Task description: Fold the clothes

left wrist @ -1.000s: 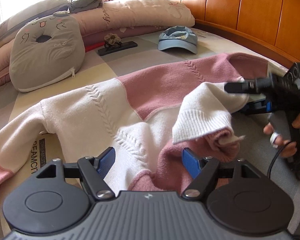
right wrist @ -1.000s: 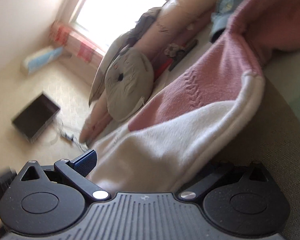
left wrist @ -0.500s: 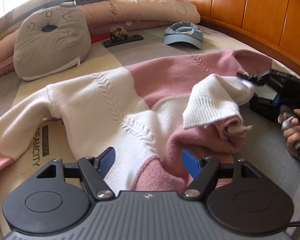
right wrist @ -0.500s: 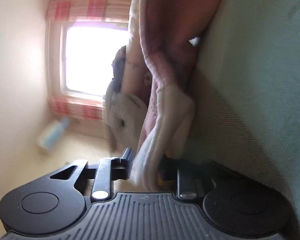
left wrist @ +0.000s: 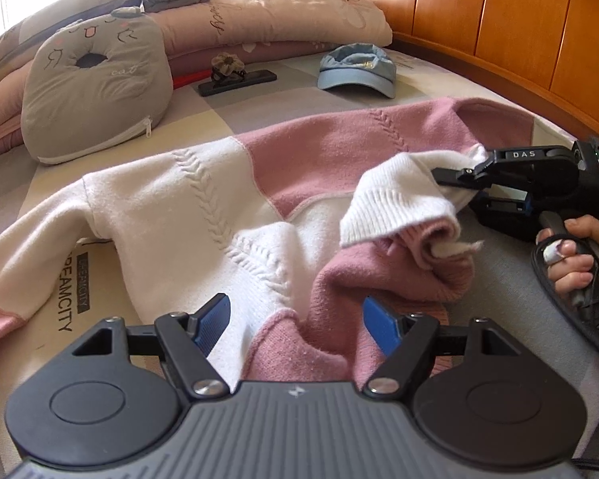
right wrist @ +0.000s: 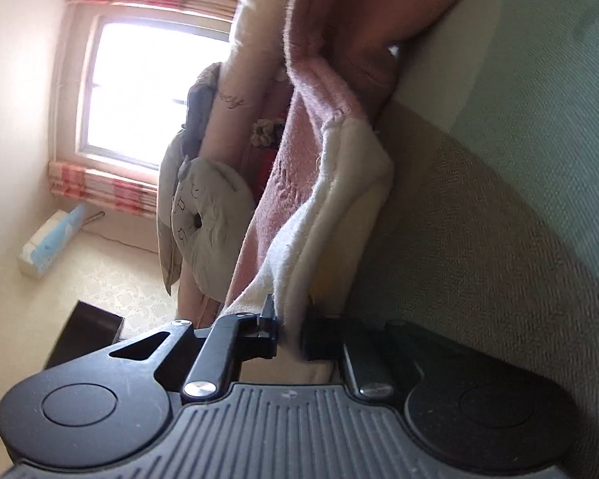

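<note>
On the bed (left wrist: 511, 287) in the left wrist view, the soft, limp pink-and-white knit sweater (left wrist: 203, 199) sprawls beneath the left gripper (left wrist: 295, 319), fingers wide and empty, while in the right wrist view the right gripper (right wrist: 289, 335) has just clamped its white edge, a likely handhold.

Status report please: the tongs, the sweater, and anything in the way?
Right tongs shut on sweater sleeve cuff. Left tongs open, above the hem, holding nothing. Sweater spread on bed, unfolded. Blue cap beyond, clear of it.
</note>
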`<state>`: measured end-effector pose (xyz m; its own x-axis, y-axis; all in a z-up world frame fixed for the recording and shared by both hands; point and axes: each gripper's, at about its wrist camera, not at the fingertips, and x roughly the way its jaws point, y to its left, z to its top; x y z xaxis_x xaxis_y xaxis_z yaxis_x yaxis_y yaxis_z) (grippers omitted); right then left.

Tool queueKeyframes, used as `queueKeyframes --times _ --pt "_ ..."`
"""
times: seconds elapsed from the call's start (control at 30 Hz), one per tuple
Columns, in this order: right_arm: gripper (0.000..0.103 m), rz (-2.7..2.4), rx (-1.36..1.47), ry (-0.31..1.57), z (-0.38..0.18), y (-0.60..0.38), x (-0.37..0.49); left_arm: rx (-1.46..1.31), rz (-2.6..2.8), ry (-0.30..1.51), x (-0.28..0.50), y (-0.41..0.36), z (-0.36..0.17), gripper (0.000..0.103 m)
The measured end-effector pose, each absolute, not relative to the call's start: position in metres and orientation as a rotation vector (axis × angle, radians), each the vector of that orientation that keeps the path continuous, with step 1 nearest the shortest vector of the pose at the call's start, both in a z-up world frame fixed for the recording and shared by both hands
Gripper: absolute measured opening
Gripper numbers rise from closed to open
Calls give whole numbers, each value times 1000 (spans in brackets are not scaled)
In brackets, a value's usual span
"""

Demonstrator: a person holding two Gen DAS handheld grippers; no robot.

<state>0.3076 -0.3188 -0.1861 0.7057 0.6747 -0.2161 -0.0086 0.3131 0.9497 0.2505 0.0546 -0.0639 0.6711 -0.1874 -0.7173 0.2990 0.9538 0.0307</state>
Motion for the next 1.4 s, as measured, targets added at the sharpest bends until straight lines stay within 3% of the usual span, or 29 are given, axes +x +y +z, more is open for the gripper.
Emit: queueKeyframes --times 0.33,0.57,0.77,0.83,0.9,1.0,1.13,1.27,1.33,1.4 --pt "12 535 1060 616 -124 -351 256 153 -276 789 233 53 -57 75" --pt "12 448 981 648 -110 -390 236 162 -306 790 223 42 -53 75" --pt "22 396 1016 735 -132 -409 225 171 -322 793 221 35 -53 75" --pt "40 401 990 764 -135 -401 217 173 -326 793 221 34 -53 75" --pt "50 402 938 794 -135 -388 208 175 -328 790 219 32 -53 75" --pt "58 409 808 825 -129 -362 195 176 -352 789 215 26 -51 75" --pt "91 417 622 836 -112 -329 179 201 -428 775 204 10 -45 75" --pt "95 335 424 872 -100 -311 156 247 -522 776 196 -14 -45 76" --pt "103 258 239 873 -92 -299 146 293 -572 778 194 -30 -46 76" --pt "103 167 32 871 -94 -290 138 344 -622 774 192 -48 -47 76"
